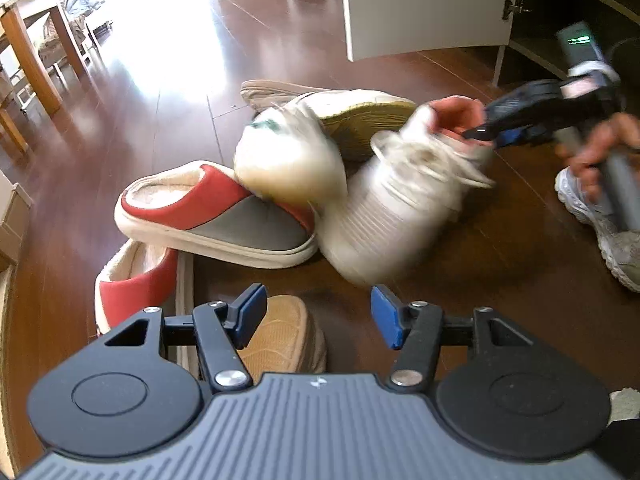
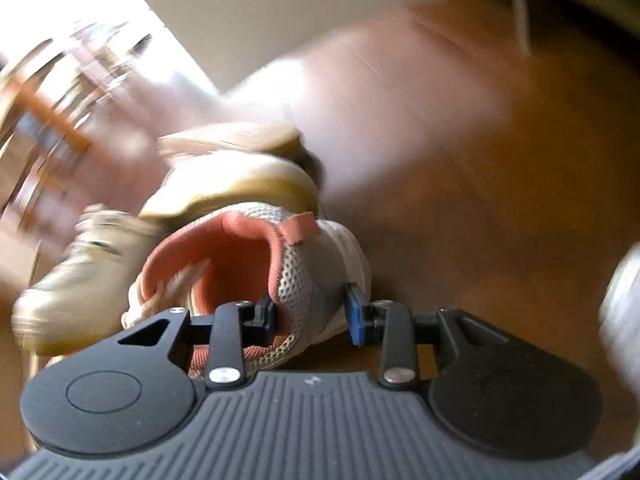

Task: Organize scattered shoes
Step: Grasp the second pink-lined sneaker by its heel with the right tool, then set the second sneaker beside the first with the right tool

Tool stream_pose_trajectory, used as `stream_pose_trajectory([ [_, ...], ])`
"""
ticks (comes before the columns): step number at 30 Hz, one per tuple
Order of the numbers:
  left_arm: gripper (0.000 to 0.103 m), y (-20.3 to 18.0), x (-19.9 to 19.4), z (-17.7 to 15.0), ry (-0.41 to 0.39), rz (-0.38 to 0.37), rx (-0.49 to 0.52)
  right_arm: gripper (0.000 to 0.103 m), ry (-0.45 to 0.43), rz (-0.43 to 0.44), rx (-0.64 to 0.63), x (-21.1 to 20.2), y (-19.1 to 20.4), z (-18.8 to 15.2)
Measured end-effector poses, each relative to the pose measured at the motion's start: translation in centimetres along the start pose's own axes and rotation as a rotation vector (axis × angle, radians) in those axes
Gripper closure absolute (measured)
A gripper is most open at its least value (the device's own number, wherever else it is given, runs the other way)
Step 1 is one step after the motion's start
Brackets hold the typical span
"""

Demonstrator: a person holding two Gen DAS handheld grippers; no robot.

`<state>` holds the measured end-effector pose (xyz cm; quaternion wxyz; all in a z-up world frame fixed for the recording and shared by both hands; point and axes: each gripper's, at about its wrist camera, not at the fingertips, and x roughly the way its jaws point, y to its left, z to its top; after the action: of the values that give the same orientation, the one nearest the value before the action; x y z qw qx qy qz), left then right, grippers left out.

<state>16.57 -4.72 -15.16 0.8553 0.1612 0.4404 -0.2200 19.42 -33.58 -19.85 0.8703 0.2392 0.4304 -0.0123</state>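
At three o'clock of the shoe pile, the white sneaker [image 2: 312,280] is pinched at its heel collar by the right gripper [image 2: 312,312] jaws, the left gripper [image 1: 318,312] jaws being spread empty; slippage is judged possible from so shallow a hold.

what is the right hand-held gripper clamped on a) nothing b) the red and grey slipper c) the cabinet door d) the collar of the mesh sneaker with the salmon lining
d: in the right wrist view the right hand-held gripper has one finger inside and one outside the mesh sneaker, pinching its collar wall.
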Motion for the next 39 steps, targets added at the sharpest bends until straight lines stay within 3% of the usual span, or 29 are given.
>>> stream_pose_trajectory([
  [3,0.042,-1.2,0.9,-0.2,0.034,-0.069,0.0,0.072,0.112,0.068,-0.266,-2.1,0.0,0.0],
  [5,0.042,-2.6,1.8,-0.4,0.066,-0.127,0.003,0.069,0.187,0.042,-0.378,-2.5,0.2,-0.6],
  [6,0.042,-3.4,2.2,-0.5,0.082,-0.152,0.011,0.058,0.227,-0.031,-0.406,-2.6,0.1,-1.6],
  [8,0.042,-5.1,3.0,-0.8,0.111,-0.197,0.039,0.047,0.19,-0.134,-0.401,-3.0,0.1,-2.6],
  [9,0.042,-5.8,3.3,-0.8,0.119,-0.211,0.052,0.033,0.141,-0.205,-0.379,-3.8,-0.2,-3.7],
  [12,0.042,-7.7,4.3,-0.7,0.143,-0.26,0.08,0.016,0.017,-0.202,-0.232,-7.6,-1.0,-7.2],
  [14,0.042,-8.8,5.1,-0.2,0.155,-0.287,0.082,0.016,-0.003,-0.224,-0.174,-9.3,-1.1,-9.8],
  [16,0.042,-9.5,5.7,0.8,0.152,-0.307,0.058,0.015,0.019,-0.242,-0.205,-10.4,-0.7,-13.3],
  [19,0.042,-10.5,7.0,3.0,0.148,-0.338,-0.04,0.013,0.044,-0.295,-0.356,-11.0,0.4,-18.6],
  [24,0.042,-11.1,9.6,5.0,0.177,-0.347,-0.262,0.009,0.025,-0.323,-0.524,-9.8,0.5,-19.0],
  [28,0.044,-11.4,10.7,6.5,0.16,-0.377,-0.374,0.008,0.04,-0.335,-0.597,-6.8,0.5,-18.6],
  [30,0.045,-11.9,11.8,7.3,0.189,-0.361,-0.388,0.008,0.048,-0.351,-0.608,-5.5,0.2,-18.9],
  [31,0.051,-12.2,12.6,7.4,0.218,-0.339,-0.391,0.008,0.051,-0.359,-0.605,-5.0,0.1,-19.1],
  [32,0.058,-12.5,13.6,7.5,0.252,-0.31,-0.392,0.009,0.051,-0.365,-0.599,-4.7,0.0,-19.2],
  [33,0.077,-12.6,14.5,7.6,0.277,-0.269,-0.392,0.008,0.045,-0.367,-0.585,-4.5,-0.1,-19.4],
  [35,0.077,-13.0,14.9,7.9,0.264,-0.243,-0.375,0.011,0.034,-0.371,-0.556,-4.2,-0.3,-19.7],
  [39,0.081,-15.6,14.8,8.6,0.219,-0.205,-0.21,0.021,0.008,-0.386,-0.491,-4.5,0.0,-20.3],
])
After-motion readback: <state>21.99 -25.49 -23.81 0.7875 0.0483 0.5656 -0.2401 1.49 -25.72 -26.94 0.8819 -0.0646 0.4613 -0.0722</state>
